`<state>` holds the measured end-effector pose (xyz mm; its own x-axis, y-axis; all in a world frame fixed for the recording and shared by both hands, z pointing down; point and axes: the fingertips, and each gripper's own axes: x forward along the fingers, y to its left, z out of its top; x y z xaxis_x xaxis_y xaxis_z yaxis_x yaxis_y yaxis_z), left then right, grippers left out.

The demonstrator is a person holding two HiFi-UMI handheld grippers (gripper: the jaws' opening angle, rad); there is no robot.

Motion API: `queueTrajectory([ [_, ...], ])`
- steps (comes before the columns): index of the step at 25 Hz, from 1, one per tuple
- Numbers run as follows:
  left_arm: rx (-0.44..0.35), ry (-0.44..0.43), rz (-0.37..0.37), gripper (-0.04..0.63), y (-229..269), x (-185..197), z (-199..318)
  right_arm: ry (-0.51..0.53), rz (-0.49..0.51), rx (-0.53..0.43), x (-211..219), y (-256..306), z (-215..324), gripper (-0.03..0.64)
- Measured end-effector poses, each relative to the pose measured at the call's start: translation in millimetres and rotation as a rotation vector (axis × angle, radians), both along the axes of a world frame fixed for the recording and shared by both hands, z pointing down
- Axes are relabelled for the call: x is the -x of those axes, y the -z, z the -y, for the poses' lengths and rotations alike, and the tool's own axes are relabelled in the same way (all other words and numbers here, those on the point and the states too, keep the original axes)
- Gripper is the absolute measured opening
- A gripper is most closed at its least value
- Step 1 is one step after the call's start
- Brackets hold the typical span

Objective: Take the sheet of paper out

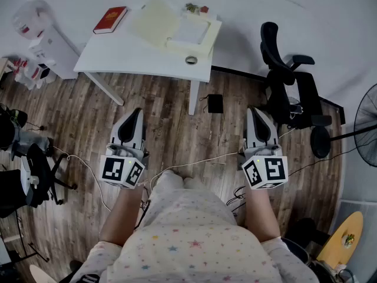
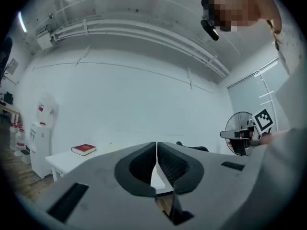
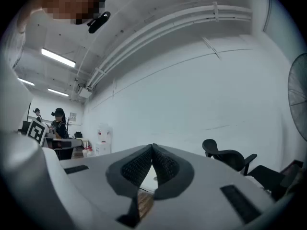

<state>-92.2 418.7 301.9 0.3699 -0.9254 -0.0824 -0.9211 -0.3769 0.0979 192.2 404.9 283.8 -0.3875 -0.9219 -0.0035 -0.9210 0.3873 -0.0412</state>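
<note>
On a white table (image 1: 129,55) at the far side lies an open cream folder (image 1: 154,21), with a white sheet of paper (image 1: 189,31) on its right half. My left gripper (image 1: 136,111) and right gripper (image 1: 257,109) hover over the wooden floor close to my body, well short of the table. In the left gripper view my left gripper (image 2: 156,146) is shut, pads touching, with nothing between them. In the right gripper view my right gripper (image 3: 152,150) is shut and empty too. The paper does not show in either gripper view.
A red book (image 1: 110,19) lies at the table's left end and a tape roll (image 1: 191,59) near its front edge. A black office chair (image 1: 288,81) stands right of the table, a fan (image 1: 365,122) further right, a water dispenser (image 1: 50,46) at left. Cables cross the floor.
</note>
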Motion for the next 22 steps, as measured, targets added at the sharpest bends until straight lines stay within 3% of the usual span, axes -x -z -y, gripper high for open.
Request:
queueTrajectory([
  [13, 0.025, 0.035, 0.015, 0.021, -3, 5, 12, -0.038, 0.046, 0.042, -6, -3, 10, 0.016],
  [15, 0.026, 0.04, 0.021, 0.047, -2, 6, 17, -0.036, 0.067, 0.047, -6, -3, 13, 0.094],
  [17, 0.024, 0.043, 0.026, 0.159, 0, 7, 25, -0.05, 0.078, 0.05, -6, -2, 19, 0.209],
  [18, 0.017, 0.05, 0.031, 0.181, 3, 8, 29, -0.059, 0.077, 0.046, -7, -2, 22, 0.257],
  [22, -0.011, 0.055, 0.029, 0.237, 10, 14, 55, -0.077, 0.064, 0.011, -4, 2, 41, 0.312],
])
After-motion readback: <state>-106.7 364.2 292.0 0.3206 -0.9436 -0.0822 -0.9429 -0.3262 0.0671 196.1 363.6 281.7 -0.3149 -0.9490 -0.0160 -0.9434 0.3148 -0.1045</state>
